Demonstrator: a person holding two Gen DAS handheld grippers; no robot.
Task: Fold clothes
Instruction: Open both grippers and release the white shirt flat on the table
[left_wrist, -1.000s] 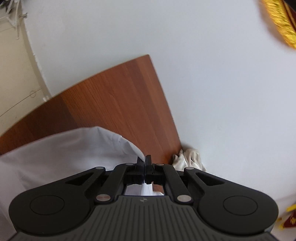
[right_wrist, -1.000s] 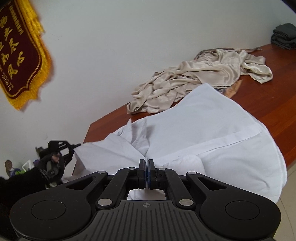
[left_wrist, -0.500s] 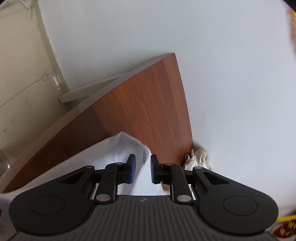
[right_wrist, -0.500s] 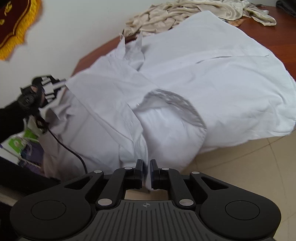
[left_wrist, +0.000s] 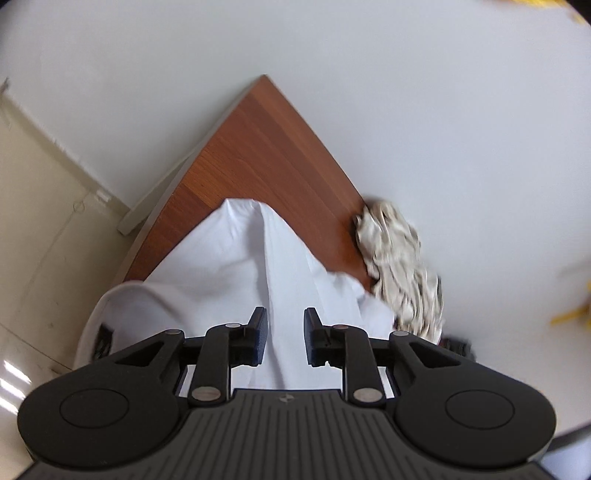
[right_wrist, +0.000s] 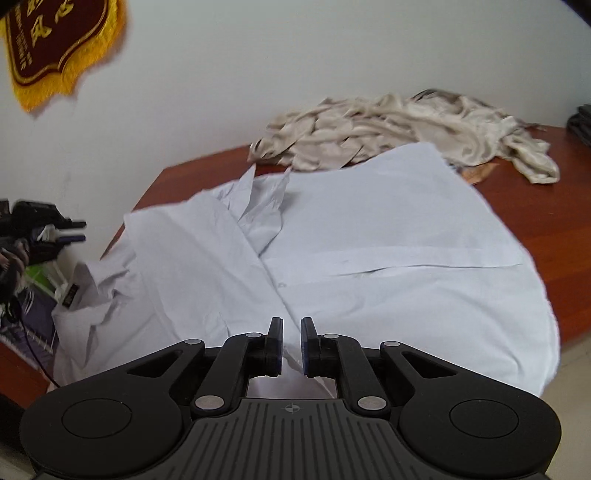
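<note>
A white button-up shirt (right_wrist: 369, 258) lies spread, front up, on the reddish-brown wooden table (right_wrist: 546, 221), its hem hanging over the near edge. My right gripper (right_wrist: 291, 343) is open with a small gap, just above the shirt's placket at the hem. In the left wrist view the shirt (left_wrist: 236, 258) lies in a ridge toward the table corner (left_wrist: 258, 147). My left gripper (left_wrist: 284, 339) is open and holds nothing, with cloth showing between and below the fingers. The left gripper also shows at the left edge of the right wrist view (right_wrist: 55, 225).
A crumpled beige garment (right_wrist: 406, 125) lies at the table's back by the white wall; it also shows in the left wrist view (left_wrist: 399, 258). Dark folded clothes (right_wrist: 581, 122) sit far right. A red and gold pennant (right_wrist: 55, 40) hangs on the wall. Tiled floor lies beyond the edges.
Both grippers let go of the shirt: shut on cloth a second ago, now open. The shirt has dropped and lies flatter on the table. The left gripper has pulled back.
</note>
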